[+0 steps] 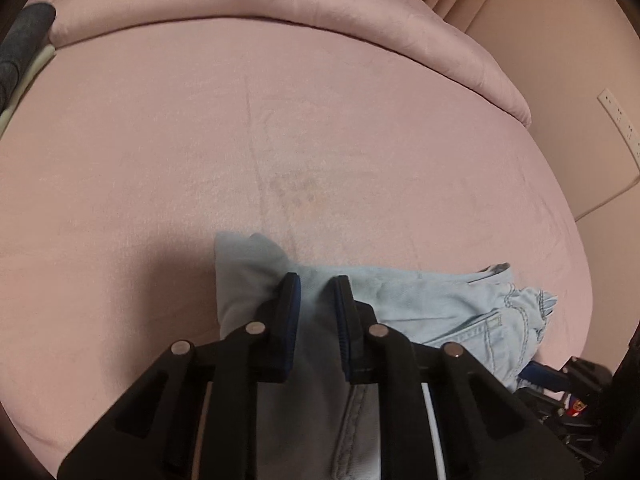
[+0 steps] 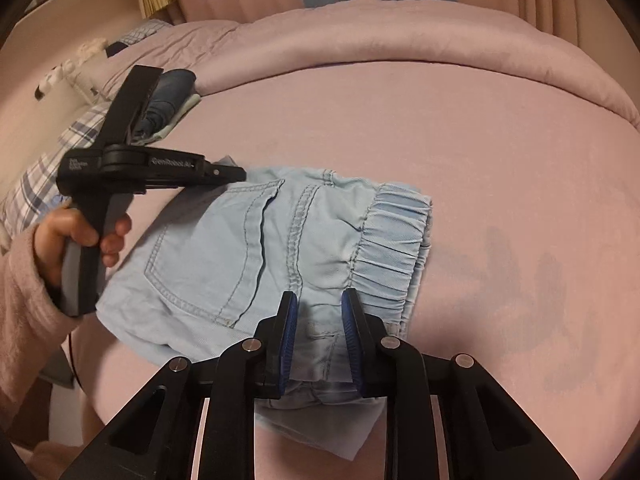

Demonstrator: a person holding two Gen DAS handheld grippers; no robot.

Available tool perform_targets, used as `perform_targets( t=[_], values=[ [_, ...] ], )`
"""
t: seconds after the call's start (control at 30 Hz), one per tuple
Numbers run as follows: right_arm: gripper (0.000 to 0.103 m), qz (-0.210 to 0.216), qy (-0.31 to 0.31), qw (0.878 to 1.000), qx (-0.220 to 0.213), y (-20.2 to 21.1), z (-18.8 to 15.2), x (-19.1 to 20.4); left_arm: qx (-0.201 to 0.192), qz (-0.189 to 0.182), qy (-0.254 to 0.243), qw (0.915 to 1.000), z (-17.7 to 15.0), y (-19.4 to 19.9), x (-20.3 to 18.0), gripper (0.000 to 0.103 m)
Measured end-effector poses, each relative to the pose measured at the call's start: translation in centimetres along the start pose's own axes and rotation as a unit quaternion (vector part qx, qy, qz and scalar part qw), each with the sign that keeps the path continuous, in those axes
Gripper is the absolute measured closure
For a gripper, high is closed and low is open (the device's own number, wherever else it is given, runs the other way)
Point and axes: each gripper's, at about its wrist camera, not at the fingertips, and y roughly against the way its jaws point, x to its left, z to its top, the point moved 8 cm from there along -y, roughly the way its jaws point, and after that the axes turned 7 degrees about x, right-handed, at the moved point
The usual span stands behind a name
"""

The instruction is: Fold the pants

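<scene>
Light blue denim pants (image 2: 256,252) lie folded in a compact bundle on the pink bed, back pocket up and elastic waistband (image 2: 394,240) to the right. They also show in the left wrist view (image 1: 420,300). My right gripper (image 2: 318,300) sits over the near edge of the bundle, jaws apart with fabric between them. My left gripper (image 1: 316,282) is over the bundle's far left end, jaws apart with denim between them. It also shows from the side in the right wrist view (image 2: 236,172), held by a hand.
The pink bed sheet (image 1: 200,160) spreads ahead, with a rolled pink duvet (image 1: 280,4) along the far side. Dark folded clothes (image 2: 168,96) and a plaid pillow (image 2: 36,176) lie at the far left. A wall socket strip (image 1: 620,120) is at right.
</scene>
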Motion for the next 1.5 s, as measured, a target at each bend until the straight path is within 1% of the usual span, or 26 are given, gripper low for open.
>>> perform_targets(
  t=[0.13, 0.2, 0.23, 0.27, 0.3, 0.4, 0.47, 0.5, 0.57, 0.63, 0.67, 0.73, 0.83, 0.97, 1.0, 1.07, 1.13, 1.17, 1.23, 1.3, 1.37, 1.43, 1.5],
  values=[
    [0.078, 0.012, -0.011, 1.0, 0.002, 1.0, 0.5, 0.1, -0.012, 0.019, -0.024, 0.9995, -0.9, 1.5, -0.7, 0.085],
    [0.077, 0.023, -0.01, 1.0, -0.01, 1.4, 1.3, 0.8, -0.022, 0.025, -0.038, 0.9987, -1.9, 2.7, -1.2, 0.079],
    [0.077, 0.031, -0.007, 0.999, -0.018, 1.7, 1.6, 1.2, -0.025, 0.025, -0.04, 0.9986, -2.5, 3.2, -1.3, 0.073],
    [0.077, 0.038, -0.003, 0.999, -0.021, 1.8, 1.9, 1.7, -0.031, 0.014, -0.042, 0.9985, -3.5, 4.0, -1.5, 0.072],
    [0.077, 0.045, 0.003, 0.999, -0.022, 1.7, 2.2, 2.2, -0.036, 0.006, -0.044, 0.9984, -4.3, 4.7, -1.5, 0.071],
    [0.077, 0.062, 0.021, 0.998, -0.014, 0.6, 3.3, 4.3, -0.042, -0.003, -0.047, 0.998, -6.8, 6.0, -1.3, 0.071],
    [0.077, 0.068, 0.039, 0.997, -0.01, -0.5, 3.9, 5.8, -0.028, -0.009, -0.042, 0.9987, -8.7, 5.8, -1.0, 0.073],
    [0.077, 0.067, 0.042, 0.997, -0.002, -1.1, 4.1, 6.3, -0.02, -0.01, -0.038, 0.999, -9.4, 5.5, -1.0, 0.074],
    [0.077, 0.056, 0.047, 0.997, 0.031, -3.1, 4.1, 7.0, -0.002, -0.024, -0.031, 0.9993, -11.5, 4.8, -0.6, 0.077],
    [0.077, 0.034, 0.041, 0.995, 0.08, -5.5, 3.3, 6.7, -0.012, -0.024, -0.038, 0.9989, -13.1, 5.1, -0.6, 0.077],
    [0.077, 0.029, 0.042, 0.995, 0.084, -5.7, 3.4, 6.8, -0.017, -0.025, -0.038, 0.9988, -13.5, 5.5, -0.6, 0.076],
    [0.077, 0.022, 0.05, 0.995, 0.079, -5.1, 3.9, 7.3, -0.018, -0.04, -0.022, 0.9988, -14.2, 6.2, -0.4, 0.076],
    [0.077, 0.044, 0.06, 0.996, 0.054, -4.2, 5.5, 9.2, -0.02, -0.048, -0.016, 0.9985, -15.1, 6.7, -0.5, 0.076],
    [0.077, 0.055, 0.098, 0.992, 0.051, -6.1, 7.6, 12.5, -0.018, -0.051, -0.007, 0.9985, -15.6, 6.6, -0.6, 0.076],
    [0.077, 0.056, 0.103, 0.992, 0.053, -6.8, 8.0, 12.9, -0.018, -0.05, -0.008, 0.9985, -15.8, 6.6, -0.7, 0.076],
    [0.077, 0.045, 0.094, 0.992, 0.07, -9.0, 8.9, 13.0, -0.017, -0.043, -0.012, 0.9989, -16.0, 6.6, -1.0, 0.076],
    [0.078, 0.04, 0.071, 0.992, 0.096, -11.2, 9.1, 12.3, -0.016, -0.032, -0.015, 0.9992, -15.9, 6.5, -1.2, 0.076],
    [0.078, 0.047, 0.056, 0.993, 0.097, -11.6, 9.3, 12.1, -0.015, -0.029, -0.015, 0.9994, -16.0, 6.6, -1.2, 0.076],
    [0.078, 0.067, 0.025, 0.993, 0.096, -11.1, 9.7, 11.6, -0.015, -0.03, -0.013, 0.9994, -16.0, 6.5, -1.5, 0.076],
    [0.077, 0.065, 0.017, 0.994, 0.084, -10.1, 9.6, 11.4, -0.013, -0.022, -0.017, 0.9995, -16.0, 6.4, -1.8, 0.076],
    [0.077, 0.064, 0.026, 0.995, 0.068, -8.5, 8.8, 11.7, -0.014, -0.014, -0.022, 0.9996, -16.0, 6.3, -2.2, 0.076],
    [0.077, 0.065, 0.038, 0.996, 0.057, -6.3, 7.1, 11.5, -0.014, -0.007, -0.024, 0.9996, -16.0, 6.3, -2.5, 0.076],
    [0.077, 0.053, 0.046, 0.996, 0.051, -5.0, 6.1, 11.1, -0.015, -0.004, -0.025, 0.9996, -16.1, 6.3, -2.8, 0.076]
  ],
)
